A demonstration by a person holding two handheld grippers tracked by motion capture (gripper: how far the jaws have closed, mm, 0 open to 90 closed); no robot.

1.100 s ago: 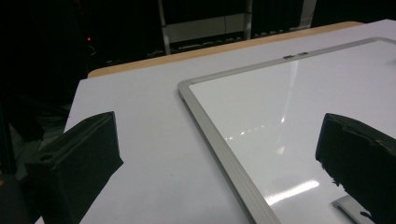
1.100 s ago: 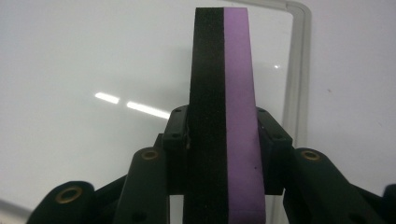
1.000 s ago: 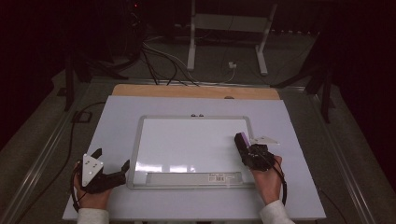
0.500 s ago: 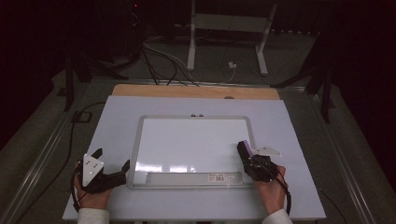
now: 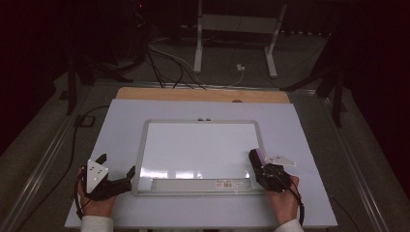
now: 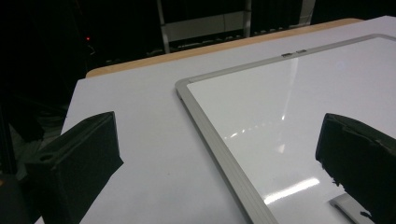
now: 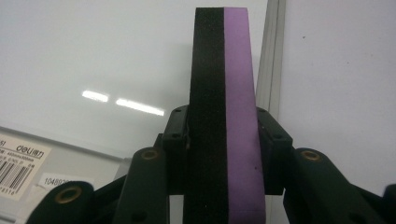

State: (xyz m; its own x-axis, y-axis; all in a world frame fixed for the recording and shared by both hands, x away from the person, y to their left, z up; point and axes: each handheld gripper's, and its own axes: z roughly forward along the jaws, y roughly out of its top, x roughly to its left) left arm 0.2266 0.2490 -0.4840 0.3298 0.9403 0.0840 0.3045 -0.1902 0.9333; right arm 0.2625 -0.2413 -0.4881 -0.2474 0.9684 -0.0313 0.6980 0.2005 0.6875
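Observation:
A blank whiteboard [image 5: 198, 145] with a grey frame lies flat in the middle of the white table [image 5: 121, 121]. My right gripper [image 5: 257, 158] is at the board's near right corner, shut on a purple and black eraser [image 7: 224, 107] that stands on edge between the jaws. The eraser [image 5: 256, 157] points toward the board's right frame. My left gripper [image 5: 116, 170] rests by the board's near left corner [image 6: 224, 154], open with nothing between its jaws.
A barcode label [image 5: 231, 183] sits on the board's tray at the near edge. A wooden strip [image 5: 203, 94] runs along the table's far side. Beyond it are cables [image 5: 164, 63] and a metal stand [image 5: 237, 29] on the floor.
My right gripper has drawn back toward the near right corner of the board with the eraser in it. The left gripper has stayed where it was.

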